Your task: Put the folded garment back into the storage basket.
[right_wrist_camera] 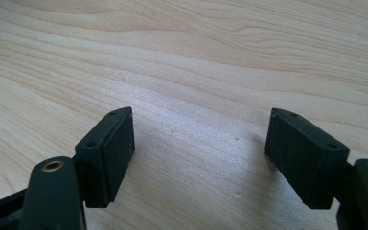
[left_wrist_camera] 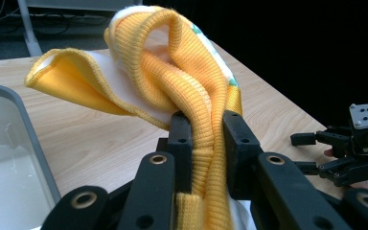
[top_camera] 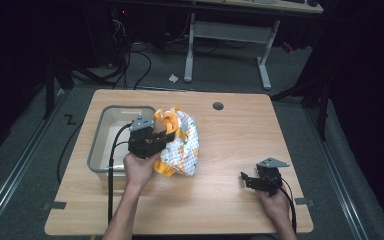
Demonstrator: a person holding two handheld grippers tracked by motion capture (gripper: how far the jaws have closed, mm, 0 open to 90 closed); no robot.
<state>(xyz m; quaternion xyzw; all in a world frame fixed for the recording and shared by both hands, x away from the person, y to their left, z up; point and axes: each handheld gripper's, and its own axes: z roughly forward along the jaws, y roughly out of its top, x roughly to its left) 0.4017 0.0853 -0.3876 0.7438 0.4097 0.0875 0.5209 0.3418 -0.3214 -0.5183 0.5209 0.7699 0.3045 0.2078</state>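
At a wooden table (top_camera: 230,145), a person's left gripper (top_camera: 156,136) is clenched on the ribbed yellow hem of a small patterned garment (top_camera: 182,145), lifting it just beside a grey plastic tub (top_camera: 100,135). In the left gripper view the knit band (left_wrist_camera: 206,143) is pinched between the two black jaws, the rest of the cloth bunched above. The right gripper (top_camera: 252,180) rests near the table's front right corner, its jaws spread wide over bare wood and holding nothing. The hold is on a thin edge only, so the hanging cloth may slip free or catch on the tub's rim if swung that way. The table's middle and right lie open; the tub hems in the left.
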